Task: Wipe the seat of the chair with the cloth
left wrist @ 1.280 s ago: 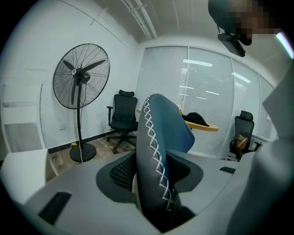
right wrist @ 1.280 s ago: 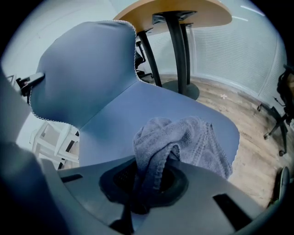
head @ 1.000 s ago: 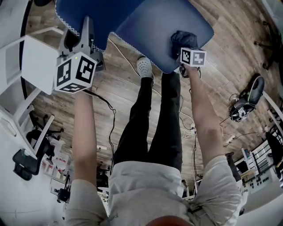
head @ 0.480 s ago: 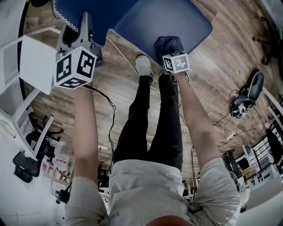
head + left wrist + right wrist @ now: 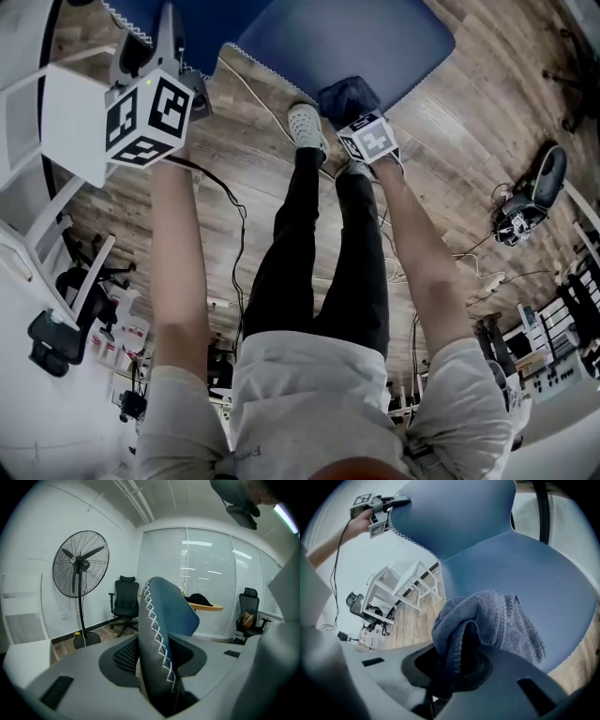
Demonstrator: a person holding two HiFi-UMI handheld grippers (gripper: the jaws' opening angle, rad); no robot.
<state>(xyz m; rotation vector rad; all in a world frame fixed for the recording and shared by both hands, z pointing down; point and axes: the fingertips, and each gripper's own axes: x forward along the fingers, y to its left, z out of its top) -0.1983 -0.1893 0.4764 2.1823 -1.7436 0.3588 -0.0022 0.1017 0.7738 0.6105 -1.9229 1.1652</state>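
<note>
The blue chair's seat lies at the top of the head view. A dark blue-grey cloth rests bunched on the seat near its front edge, and my right gripper is shut on it. My left gripper holds the chair's backrest by its white-stitched edge. Its jaws have just been closing, with that edge deep between them.
A white frame table stands to the left of the chair. The person's legs and white shoe are below the seat, and a cable trails over the wooden floor. A standing fan and black office chairs stand beyond the backrest.
My right gripper has slid the cloth leftward across the seat, toward its front edge, and its marker cube has rolled. The left gripper has stayed on the backrest edge.
</note>
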